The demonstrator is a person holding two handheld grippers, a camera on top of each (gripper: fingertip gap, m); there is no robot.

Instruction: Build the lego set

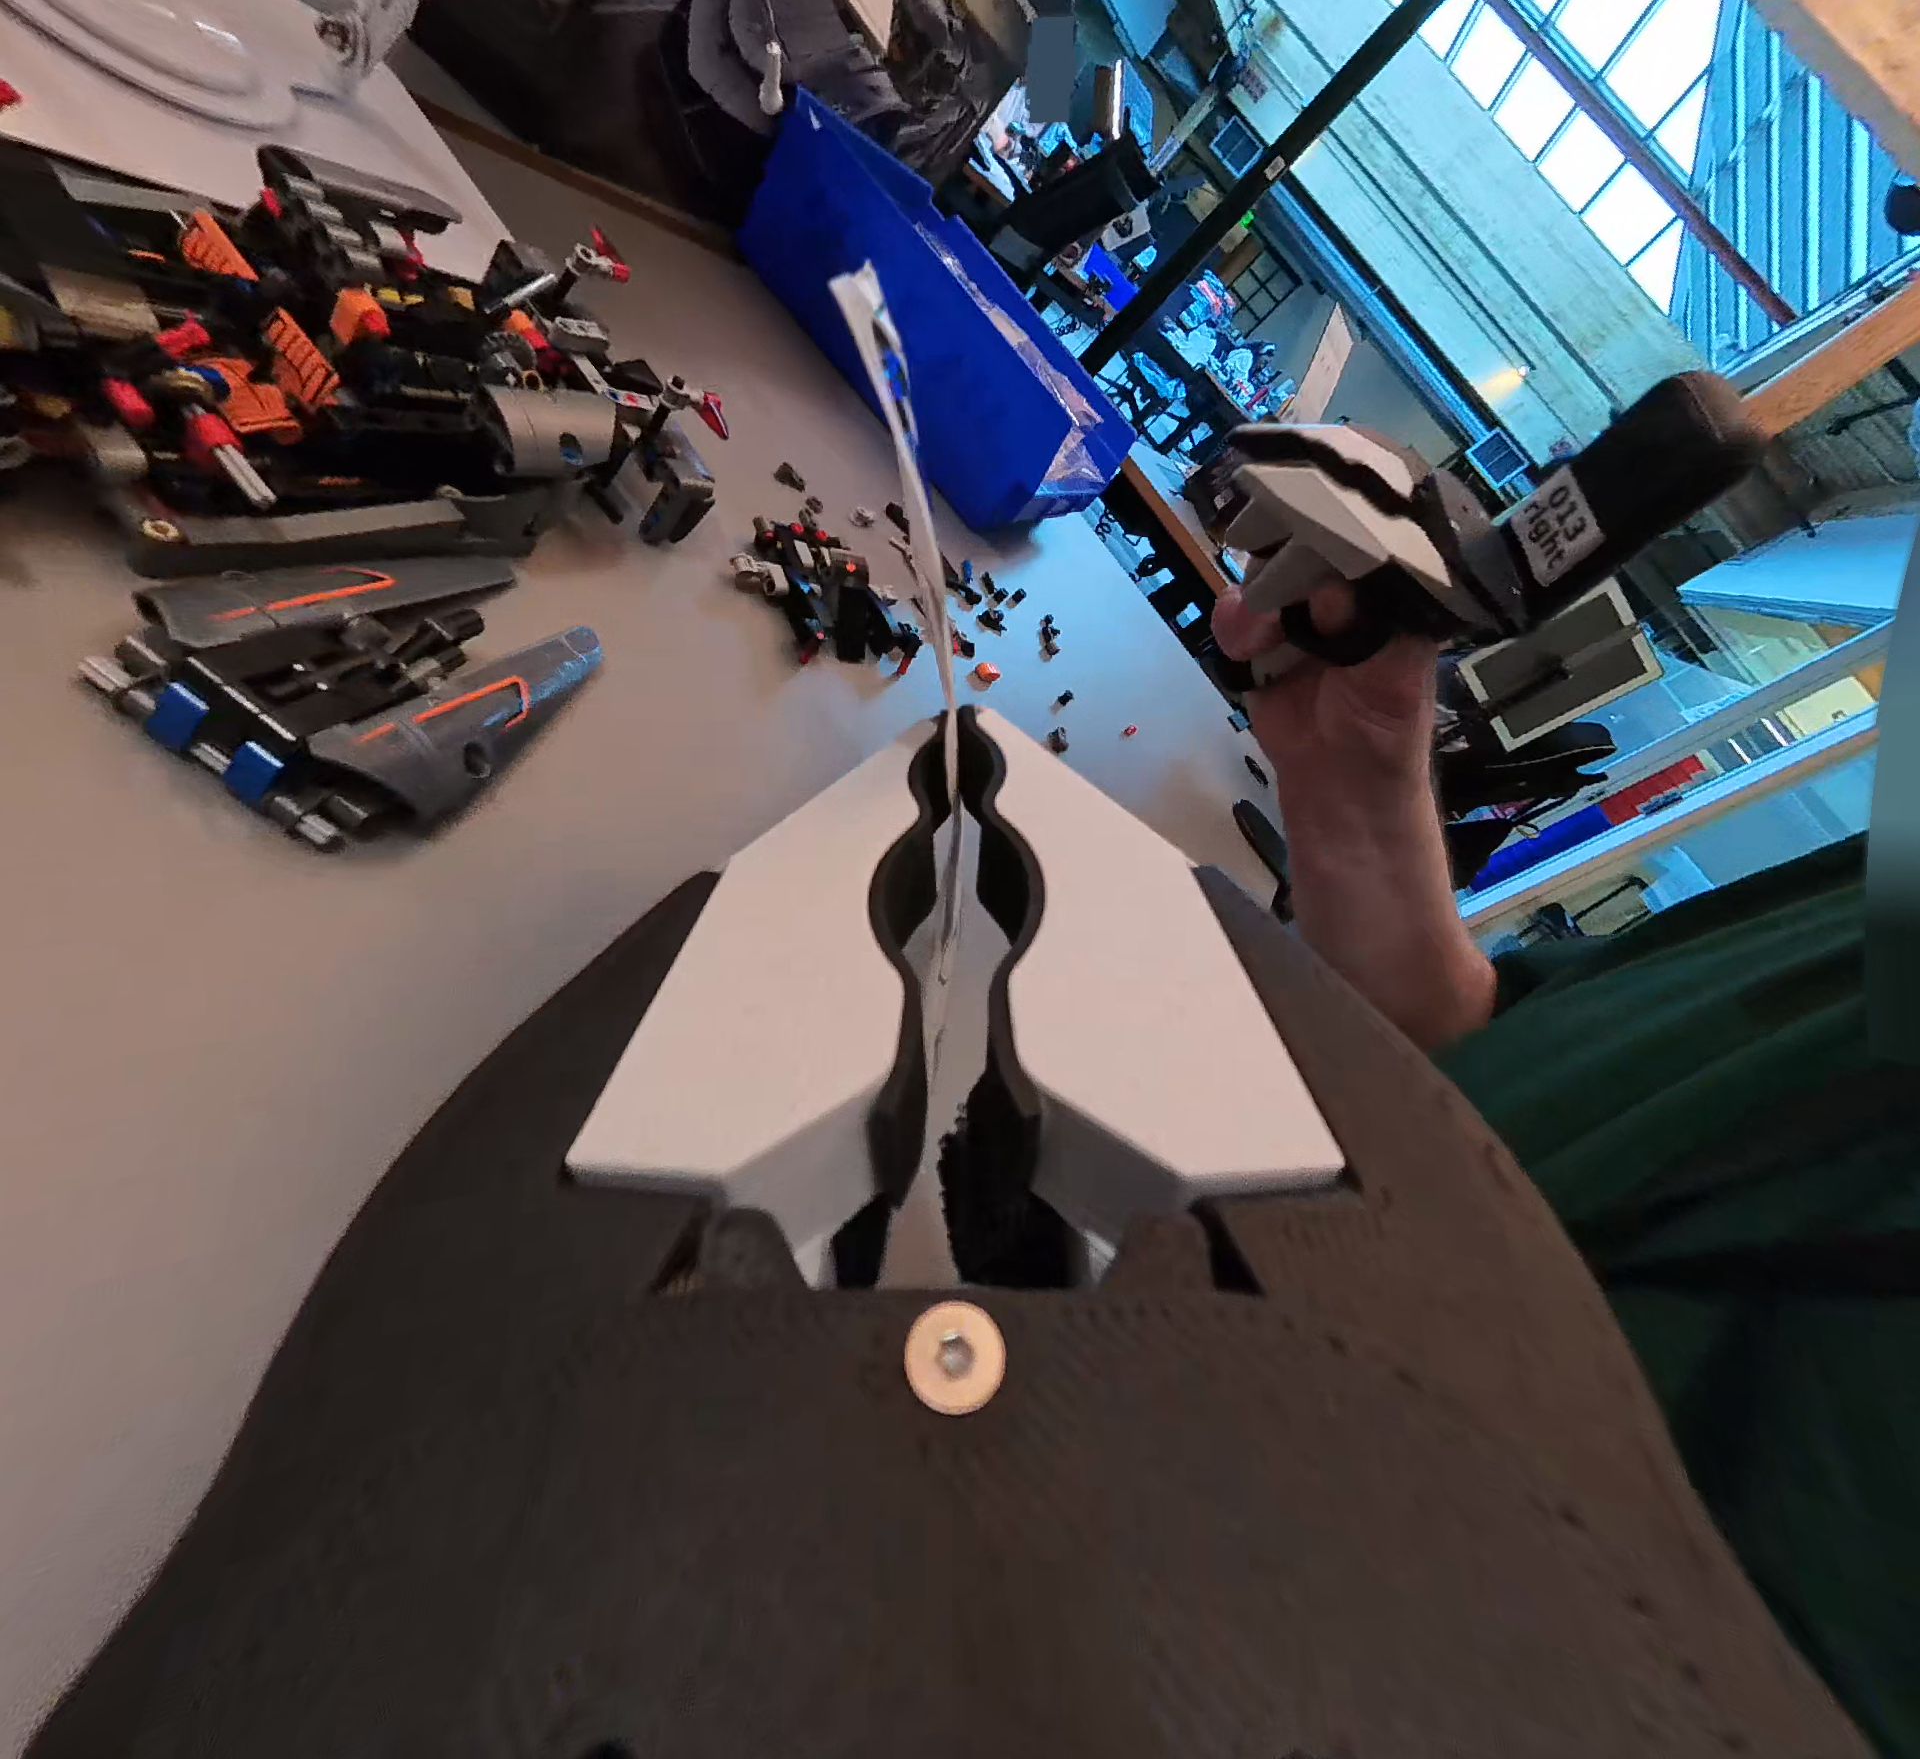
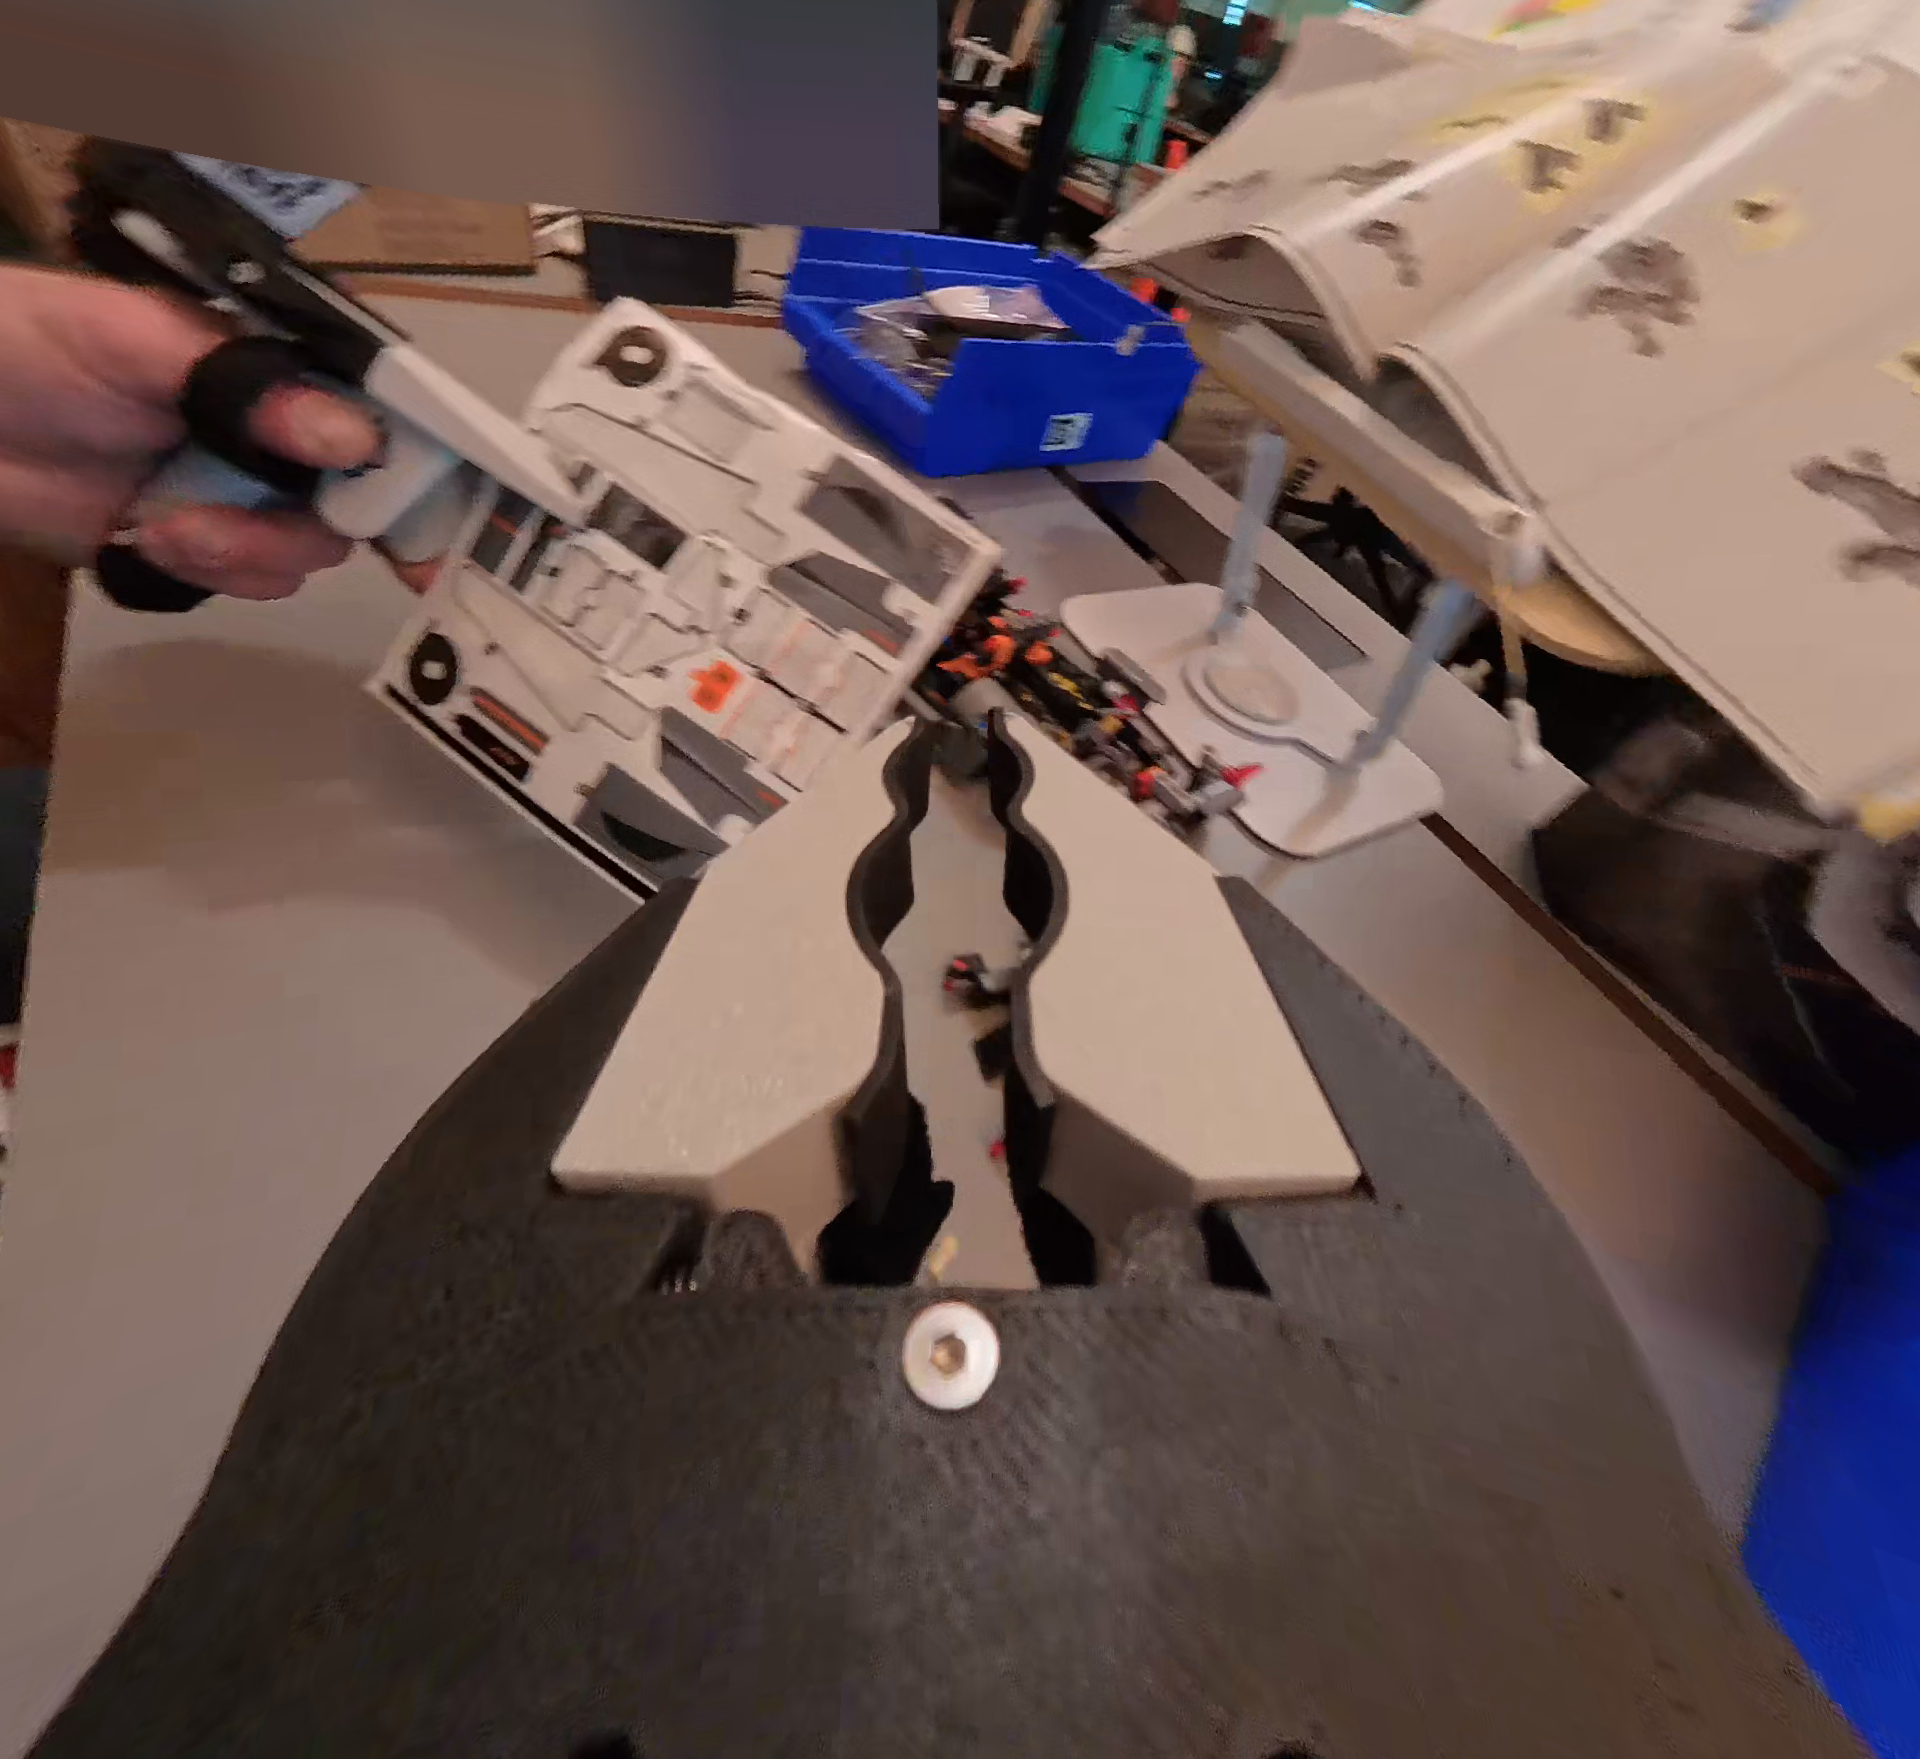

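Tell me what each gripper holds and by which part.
The left gripper pinches the sticker sheet by its edge, jaws closed on it. The right gripper holds nothing; its jaws are apart.

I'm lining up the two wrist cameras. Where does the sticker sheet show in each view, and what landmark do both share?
Left wrist view: the sticker sheet is seen edge-on, a thin strip rising from the centre, clamped in the left gripper.
Right wrist view: the sheet lies face-on at centre left, pinched at its upper left edge by the left gripper, above the table.
Shared landmark: the blue bin, behind the sheet in both.
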